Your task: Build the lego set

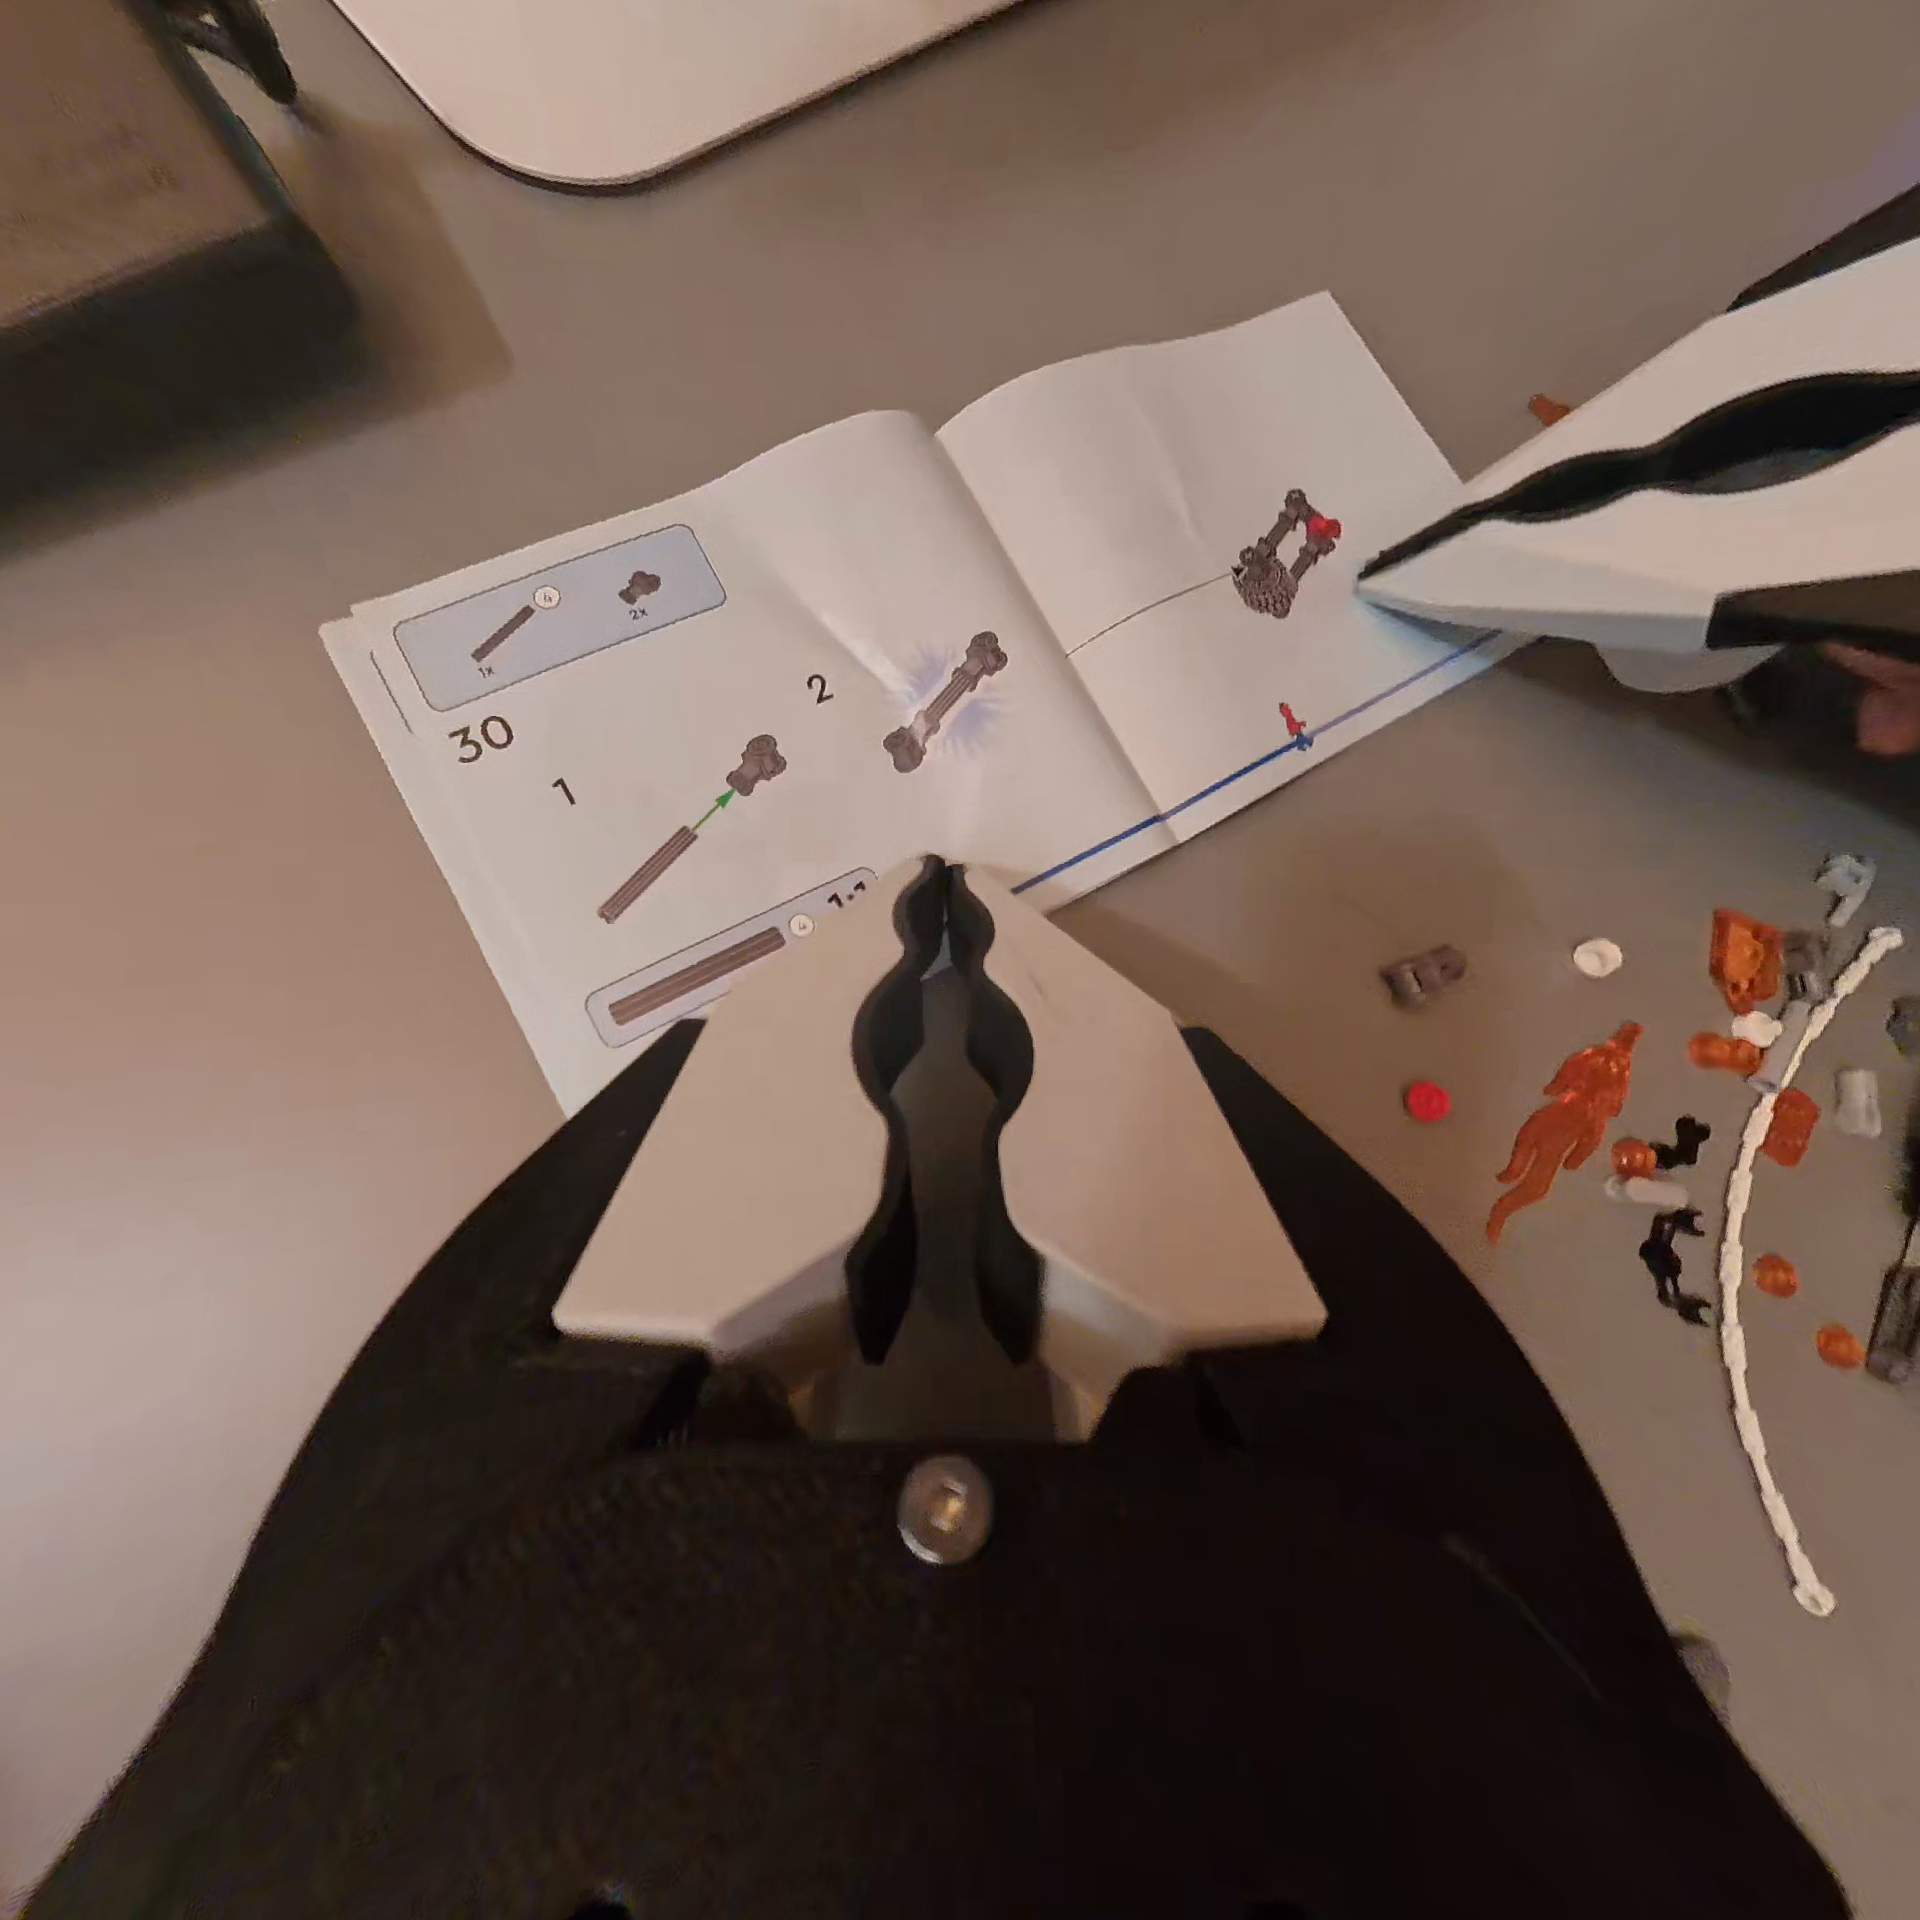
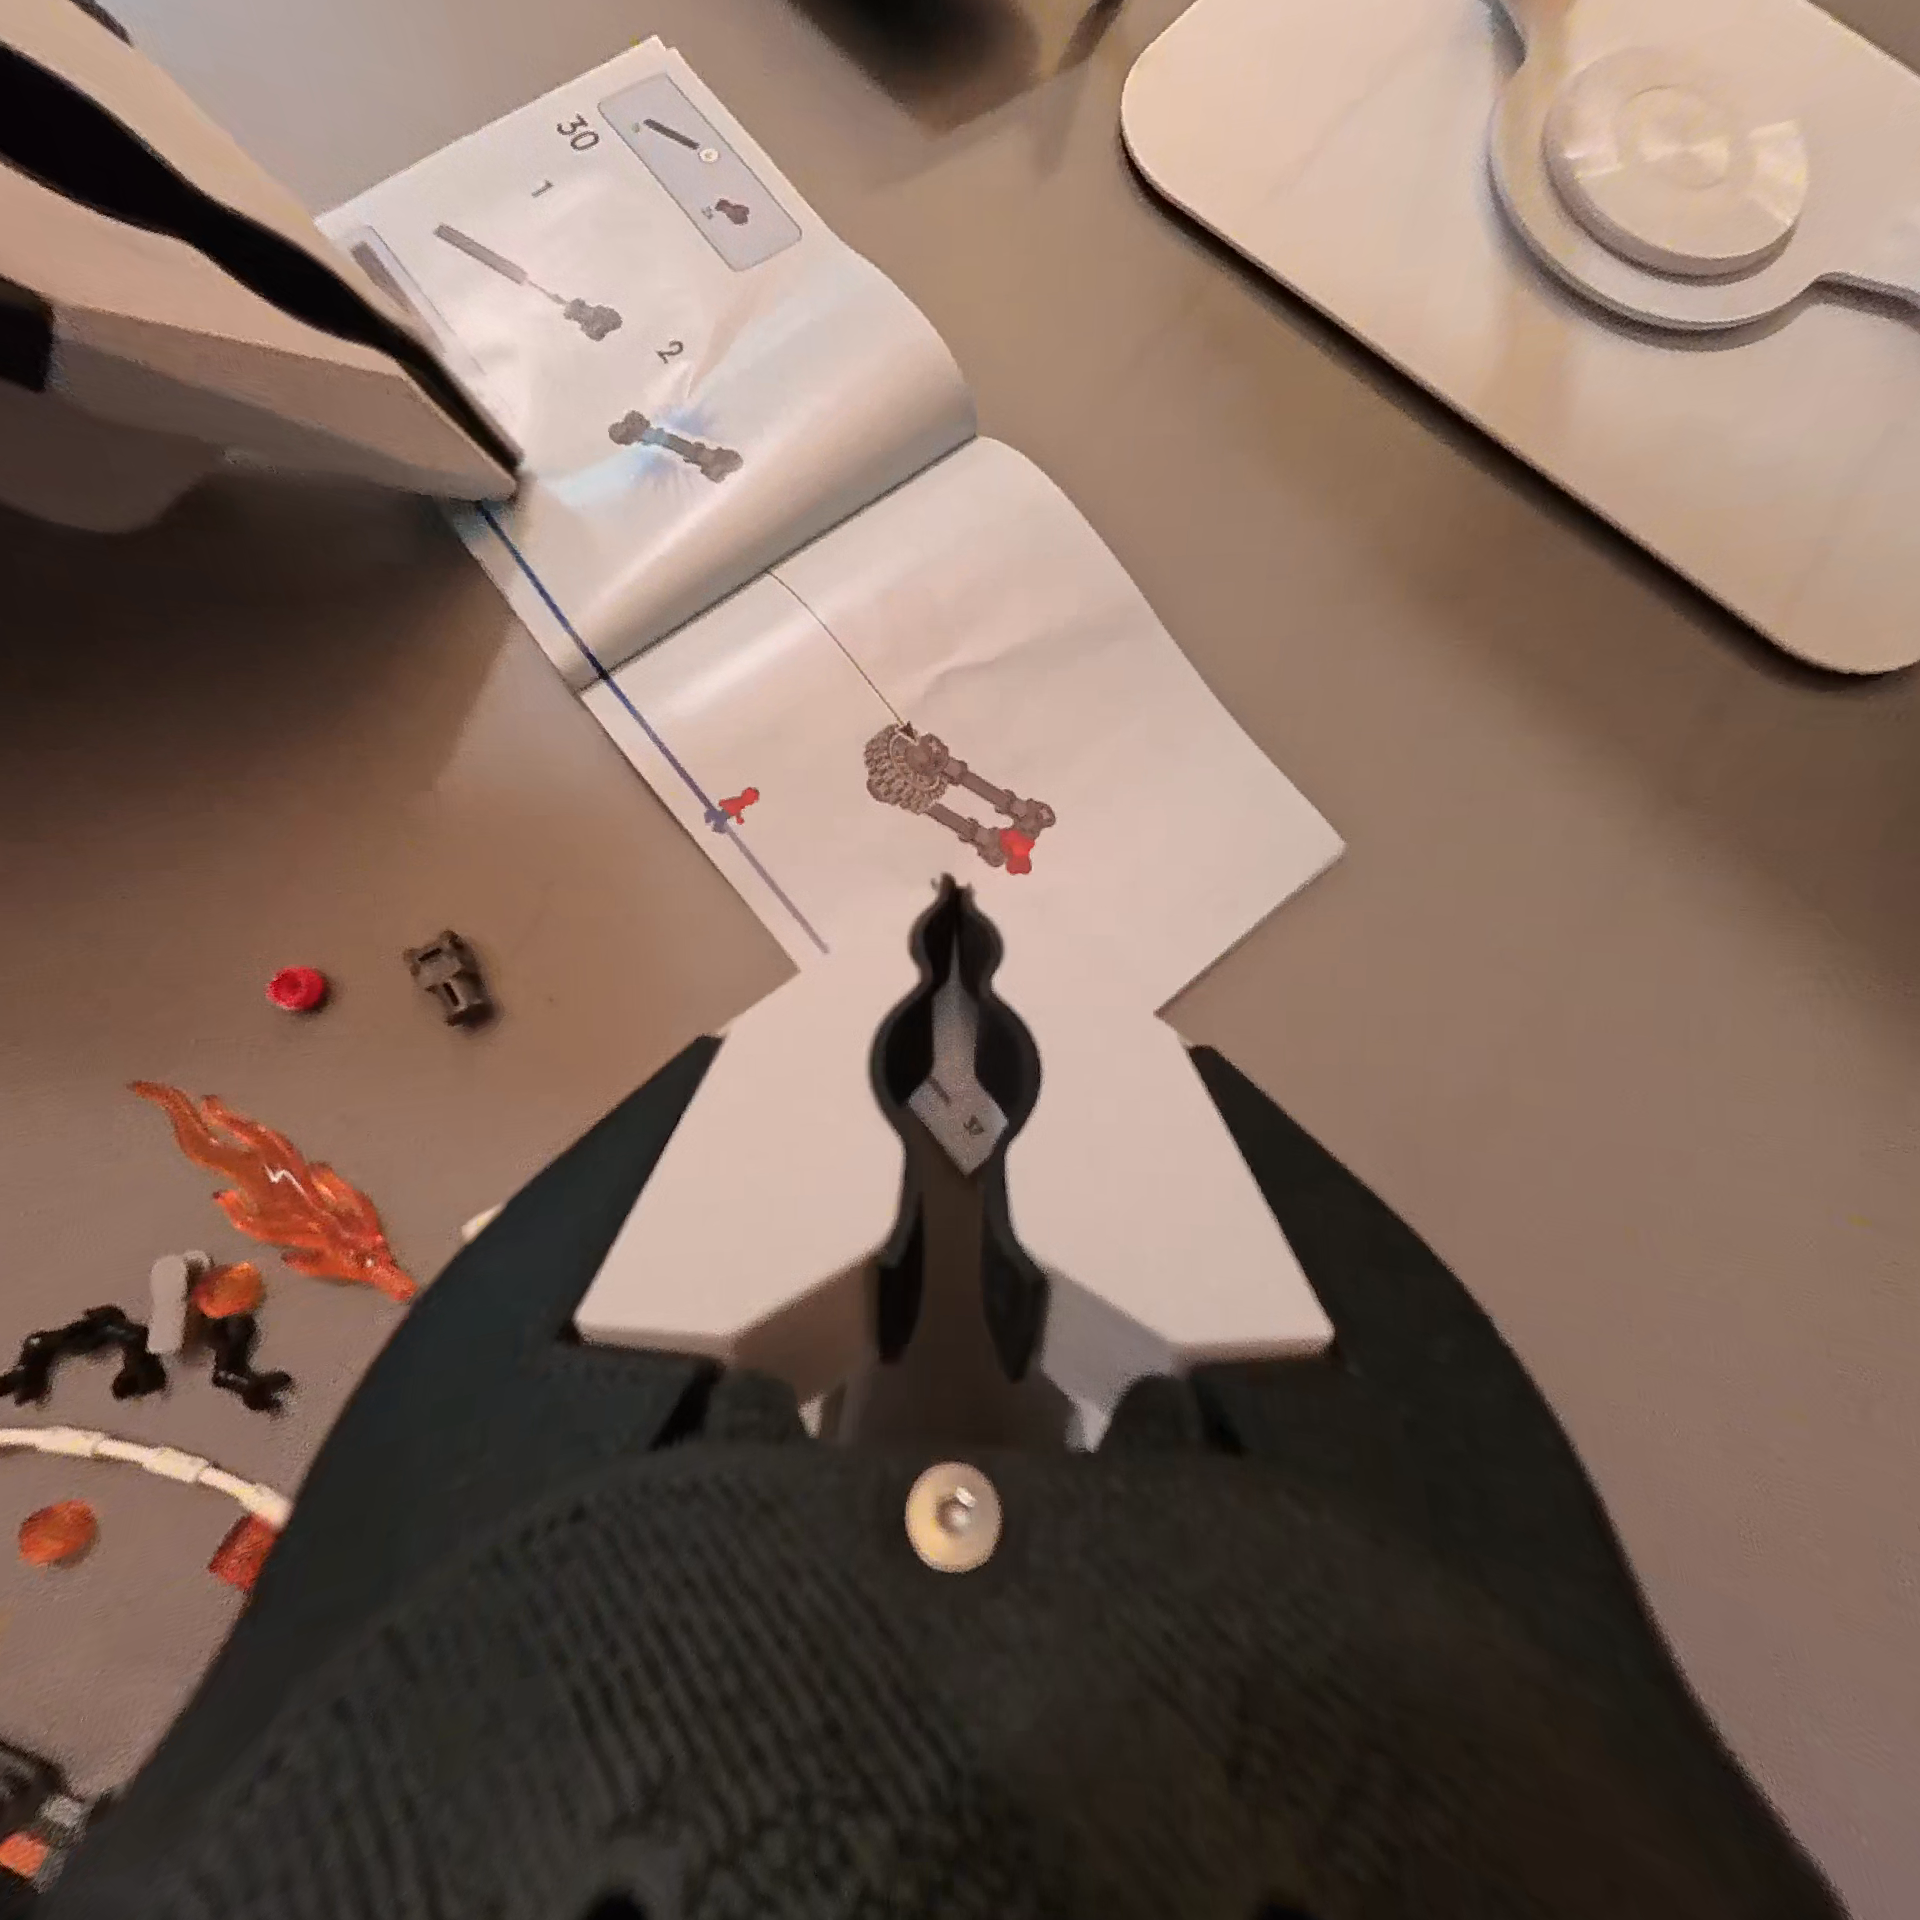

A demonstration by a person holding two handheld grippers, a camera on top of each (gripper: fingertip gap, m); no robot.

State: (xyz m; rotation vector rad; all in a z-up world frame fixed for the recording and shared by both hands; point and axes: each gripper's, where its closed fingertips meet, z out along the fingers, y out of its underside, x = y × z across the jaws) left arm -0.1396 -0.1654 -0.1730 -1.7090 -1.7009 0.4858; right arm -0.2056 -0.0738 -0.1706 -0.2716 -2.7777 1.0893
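Over booklet [image 1: 790, 665]: left gripper [image 1: 940, 868] closed, empty; right gripper [image 2: 951, 894] likewise.

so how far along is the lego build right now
Nothing assembled is in view. Both hand-held grippers, left and right, are shut with their tips over the open instruction booklet, neither holding a brick. Still loose on the table: the orange flame piece, red round stud, white chain and grey connector.

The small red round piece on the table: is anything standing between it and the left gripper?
Nothing visible does. The red round piece lies alone on bare table, right of the left gripper, whose tips rest shut over the booklet. The orange flame piece lies beyond it.
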